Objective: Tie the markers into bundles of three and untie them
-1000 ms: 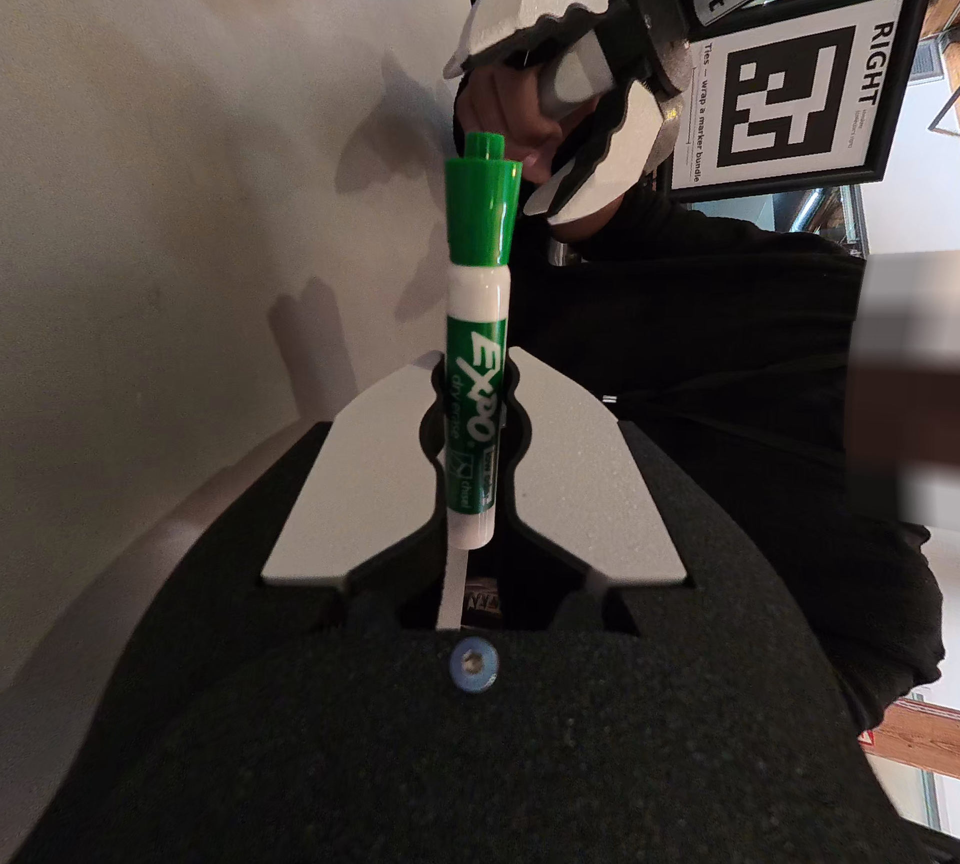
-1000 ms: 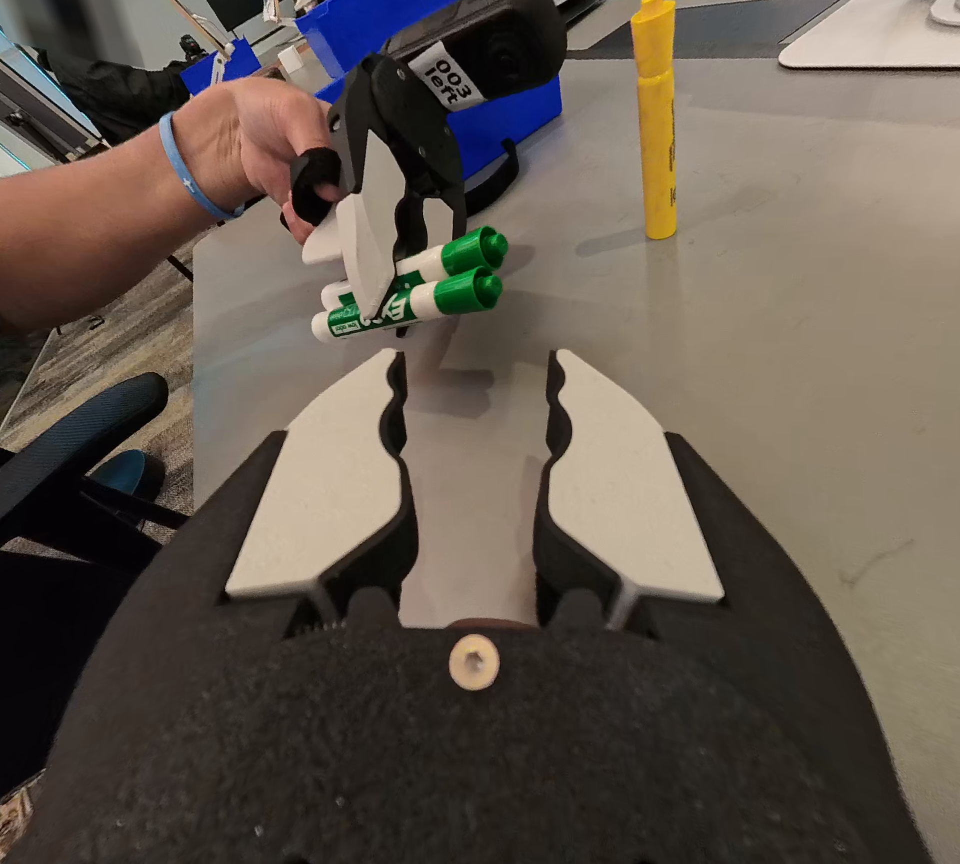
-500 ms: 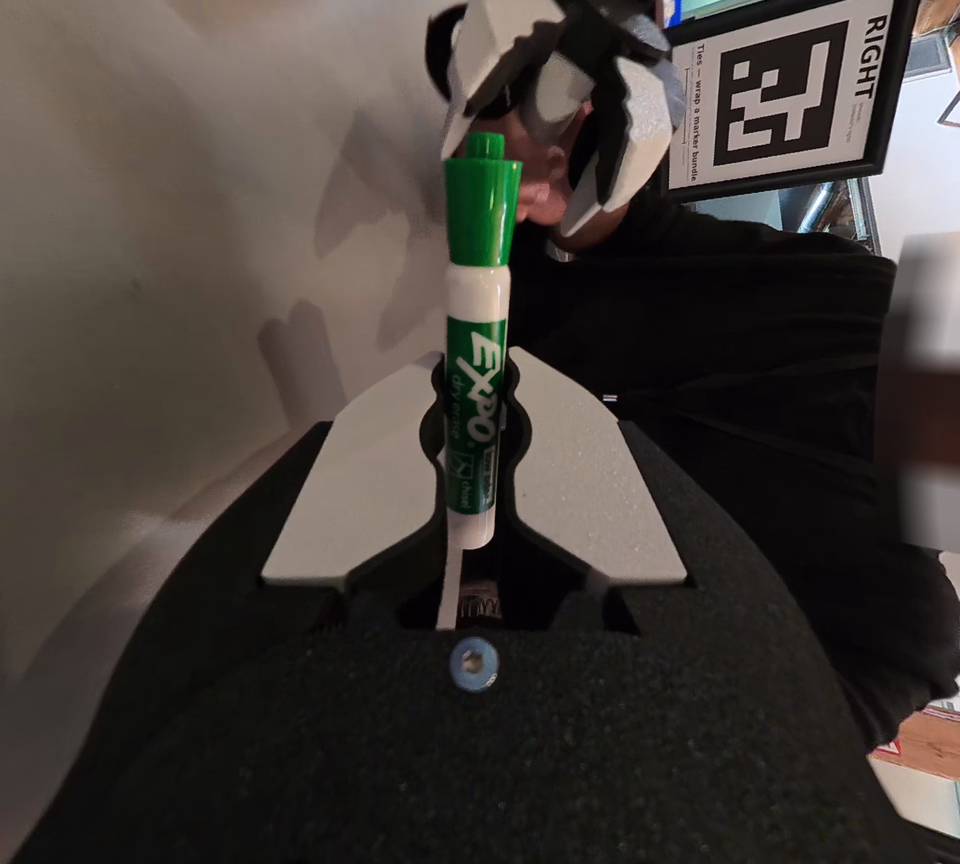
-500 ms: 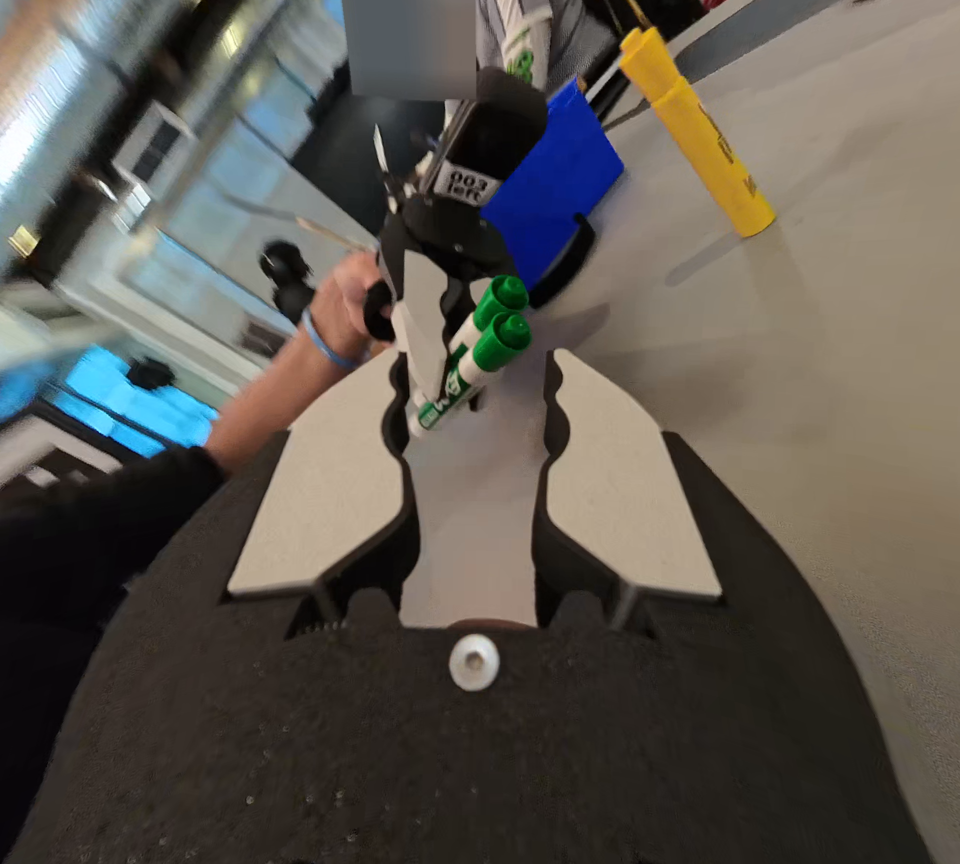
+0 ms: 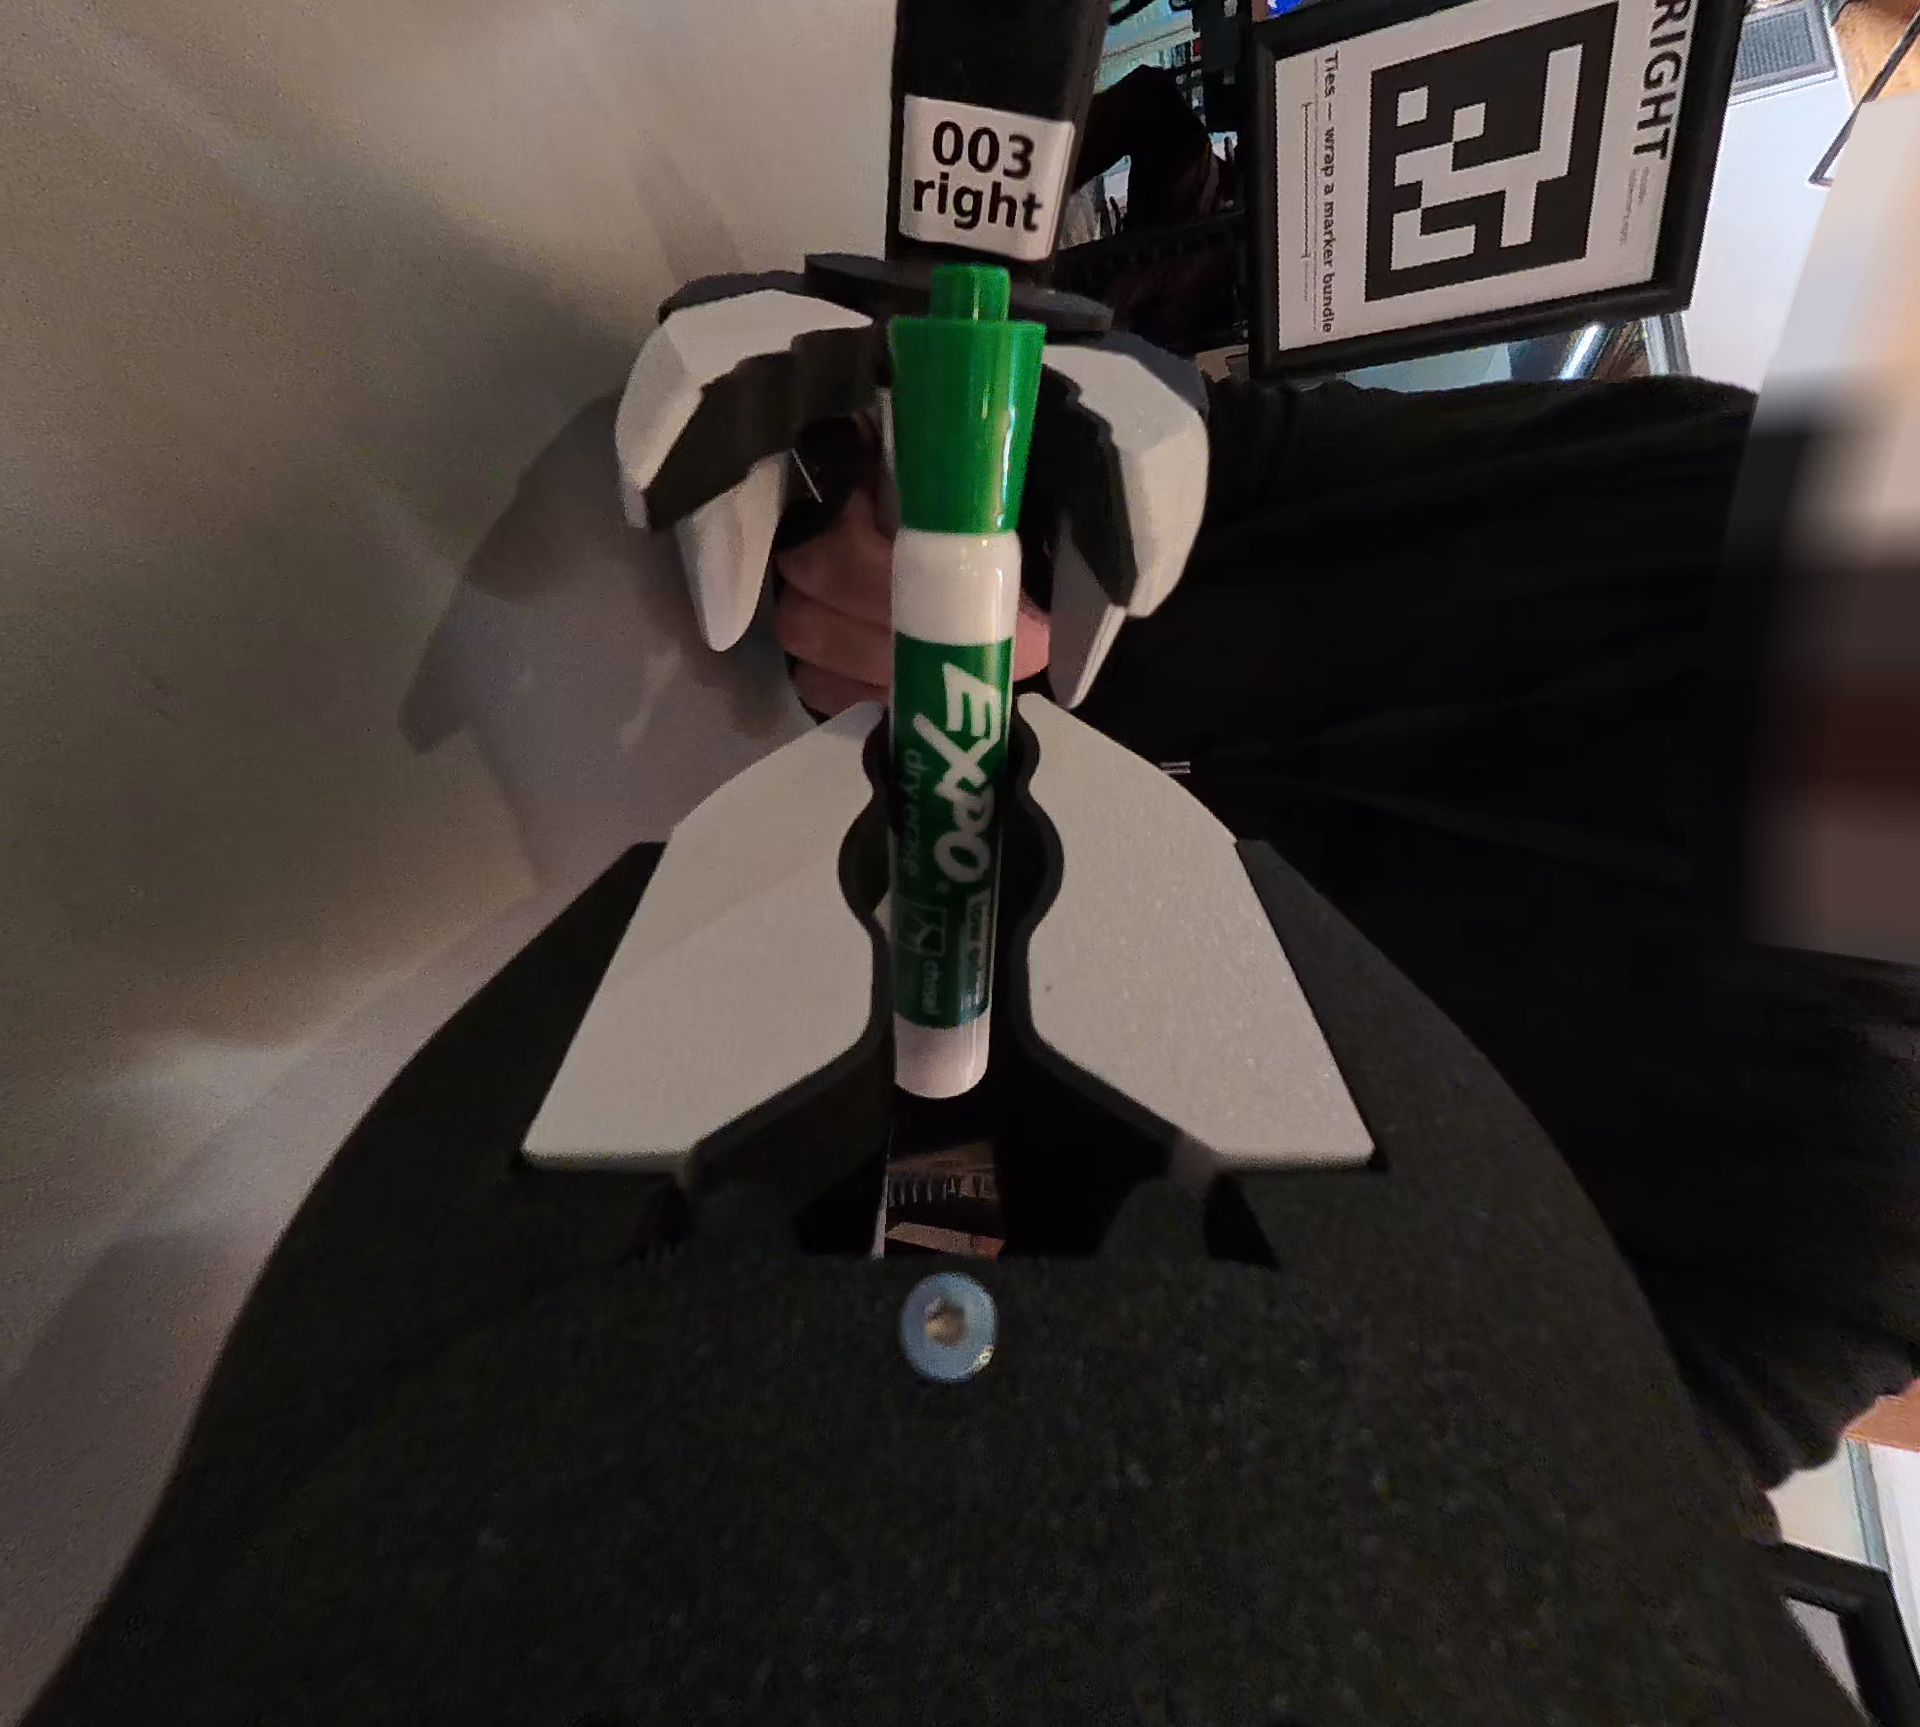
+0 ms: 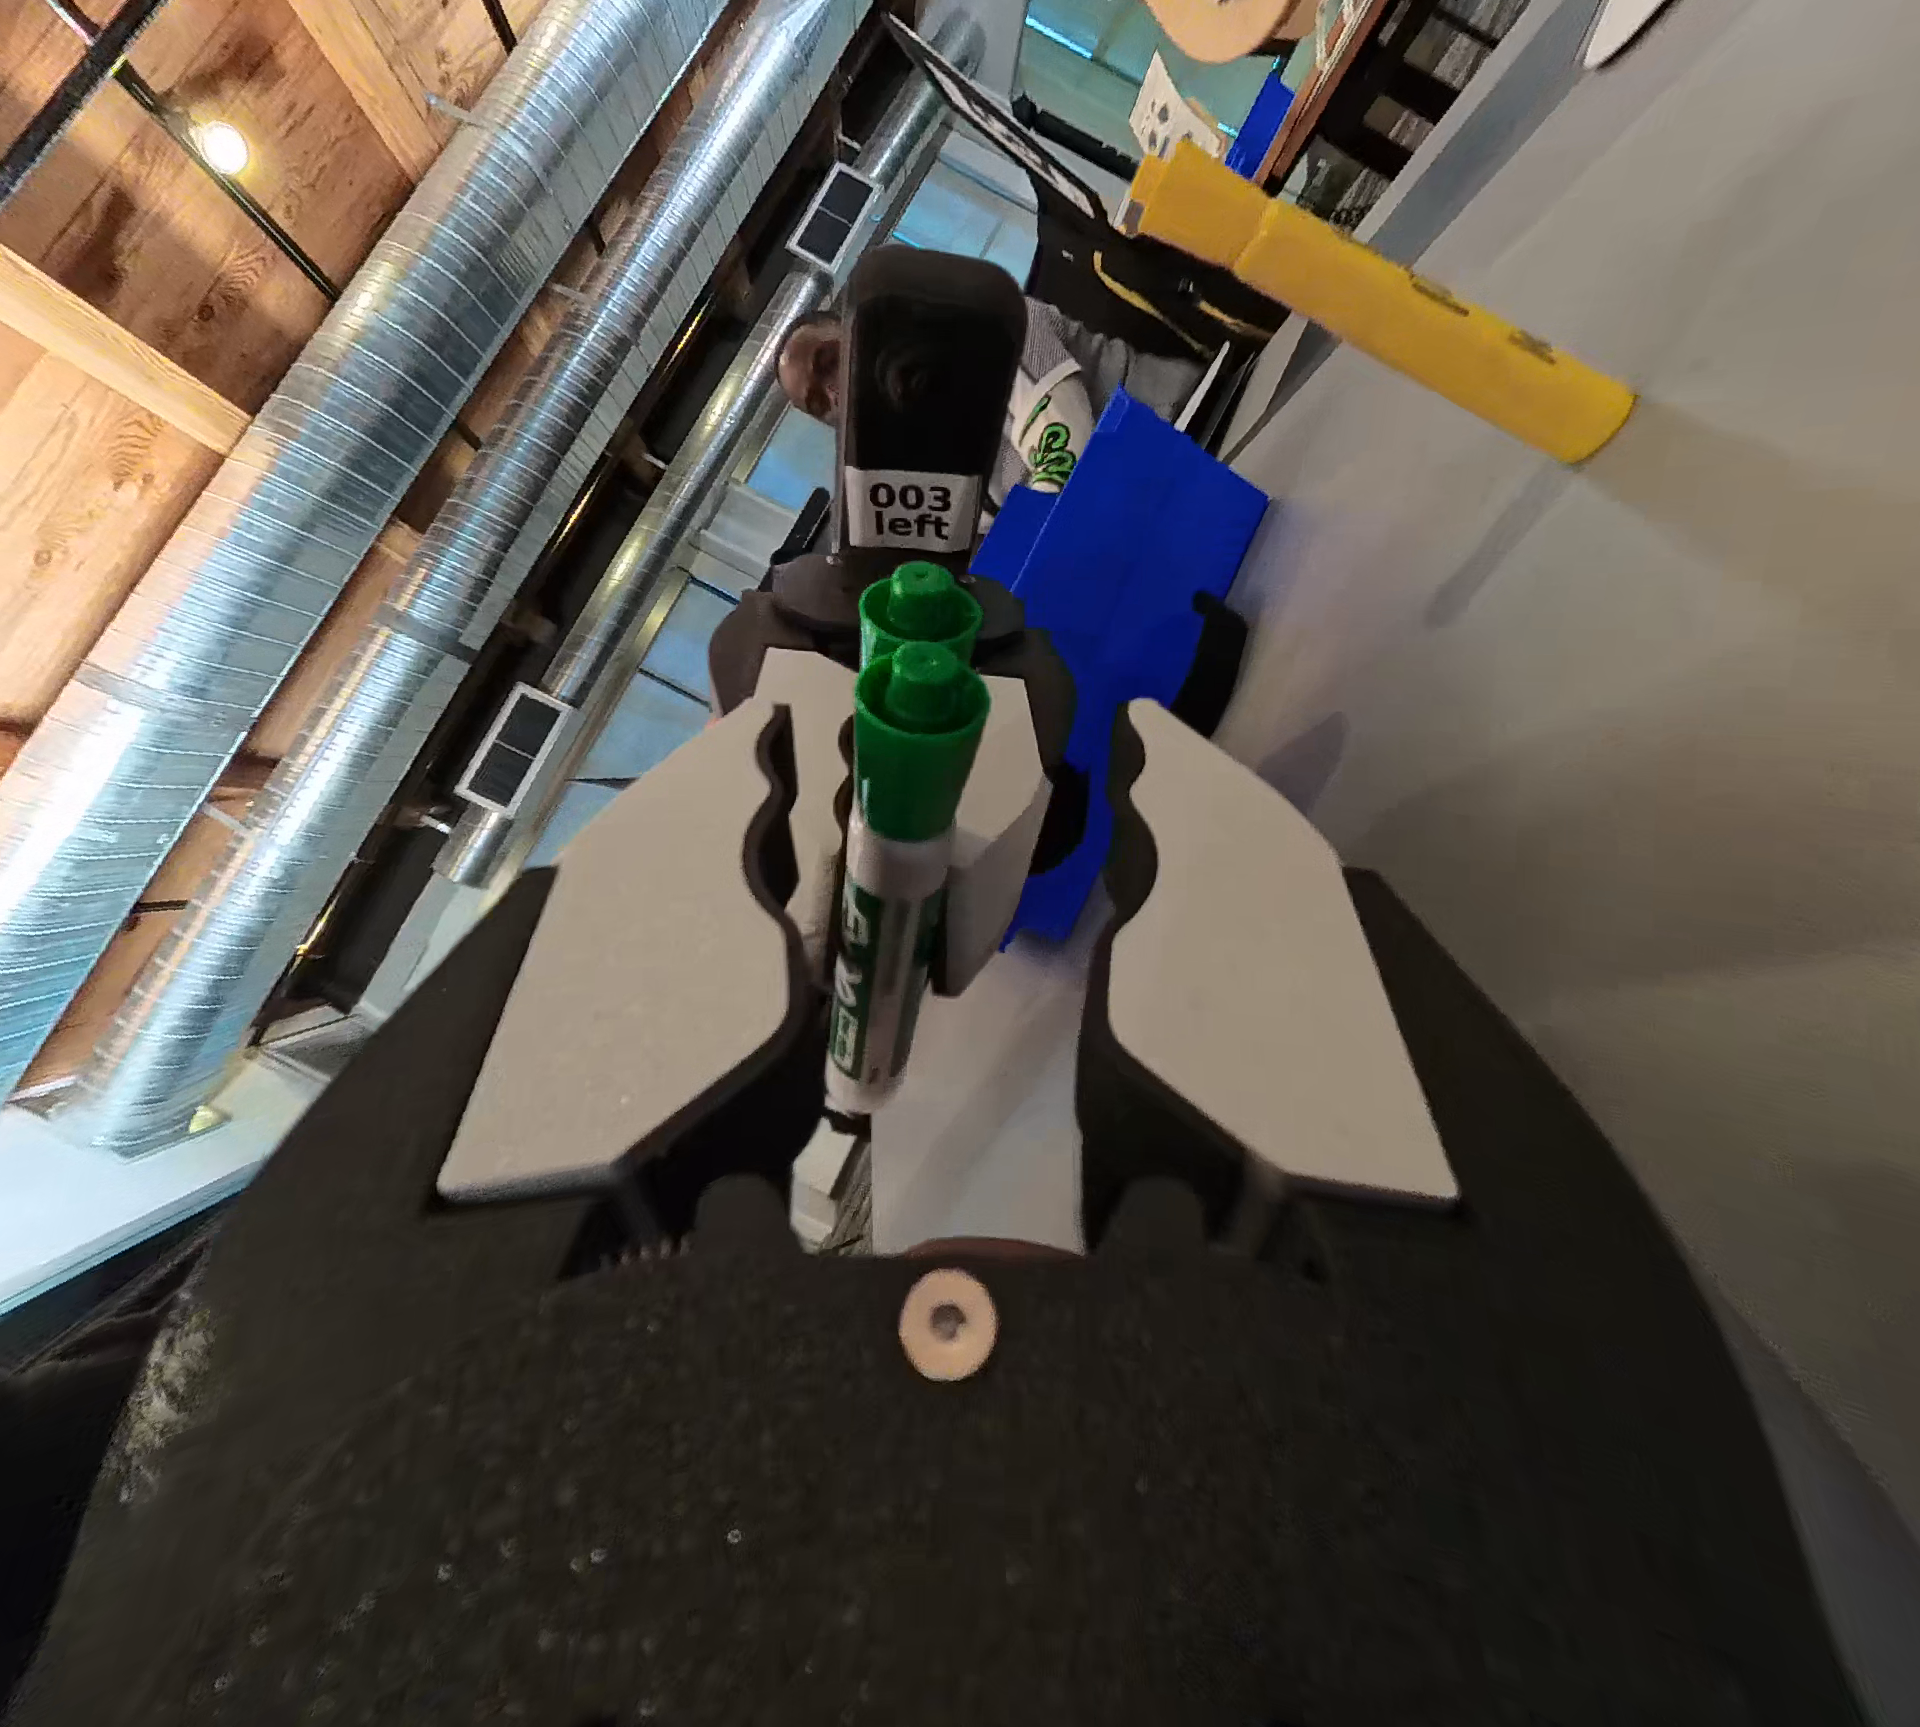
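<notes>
My left gripper (image 5: 951, 721) is shut on a bundle of green markers (image 5: 951, 690), held in the air with the caps pointing away from it. Only the top marker shows in the left wrist view. In the right wrist view two green caps show (image 6: 914, 742), and the left gripper (image 6: 914, 950) faces me head-on. My right gripper (image 6: 951, 716) is open, one finger on each side of the cap ends, not touching them. It also shows in the left wrist view (image 5: 904, 659), just behind the marker. No tie or band is visible.
A yellow highlighter (image 6: 1382, 316) stands upright on the grey table (image 6: 1662, 742). A blue bin (image 6: 1143, 597) sits behind the left gripper. A black-framed sign (image 5: 1496, 129) stands at the table's edge. A person in black (image 5: 1455, 742) is close behind. One gripper's finger ends stand about 5 cm off the other's.
My right gripper has rolled and moved in toward the markers, from beside them to head-on with its fingers around the cap ends. My left gripper has kept its hold.
</notes>
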Action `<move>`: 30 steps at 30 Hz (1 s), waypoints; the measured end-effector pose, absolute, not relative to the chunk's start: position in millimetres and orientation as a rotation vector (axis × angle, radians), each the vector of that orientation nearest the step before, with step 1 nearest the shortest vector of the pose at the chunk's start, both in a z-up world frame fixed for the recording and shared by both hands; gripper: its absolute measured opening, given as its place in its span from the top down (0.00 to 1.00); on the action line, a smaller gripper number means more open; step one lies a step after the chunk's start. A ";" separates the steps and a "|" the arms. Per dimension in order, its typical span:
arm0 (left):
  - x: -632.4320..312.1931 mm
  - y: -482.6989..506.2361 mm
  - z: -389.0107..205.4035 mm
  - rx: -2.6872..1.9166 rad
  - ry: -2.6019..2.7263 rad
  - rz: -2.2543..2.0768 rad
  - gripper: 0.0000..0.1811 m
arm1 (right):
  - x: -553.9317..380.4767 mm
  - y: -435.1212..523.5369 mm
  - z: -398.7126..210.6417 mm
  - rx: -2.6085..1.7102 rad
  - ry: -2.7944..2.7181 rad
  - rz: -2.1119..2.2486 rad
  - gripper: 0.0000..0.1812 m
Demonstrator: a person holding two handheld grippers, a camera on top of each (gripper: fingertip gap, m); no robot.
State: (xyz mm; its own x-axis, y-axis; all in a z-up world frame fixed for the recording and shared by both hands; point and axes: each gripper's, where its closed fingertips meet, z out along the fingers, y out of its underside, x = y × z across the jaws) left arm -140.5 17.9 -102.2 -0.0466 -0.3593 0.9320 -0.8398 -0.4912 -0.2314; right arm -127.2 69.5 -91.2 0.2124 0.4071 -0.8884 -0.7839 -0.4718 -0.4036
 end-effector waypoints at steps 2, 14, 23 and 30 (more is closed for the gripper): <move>-139.7 16.8 -101.7 1.807 -1.274 1.554 0.90 | -128.4 70.9 -87.6 -1.452 0.370 1.474 0.69; -130.4 4.4 -100.4 1.769 -1.307 1.540 0.90 | -130.1 71.2 -79.2 -1.402 0.438 1.553 0.70; -125.4 5.4 -108.5 1.772 -1.274 1.542 0.90 | -125.7 75.1 -86.9 -1.402 0.538 1.555 0.74; -125.5 1.9 -113.6 1.760 -1.273 1.528 0.90 | -124.2 77.0 -90.4 -1.392 0.582 1.576 0.80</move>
State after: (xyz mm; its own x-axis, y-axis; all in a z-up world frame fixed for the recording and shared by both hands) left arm -125.5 1.9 -113.6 -0.0567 -0.3298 0.9423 -0.8674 -0.4511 -0.2101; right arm -124.2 77.0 -90.4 0.0666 0.3237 -0.9438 -0.8595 -0.4619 -0.2191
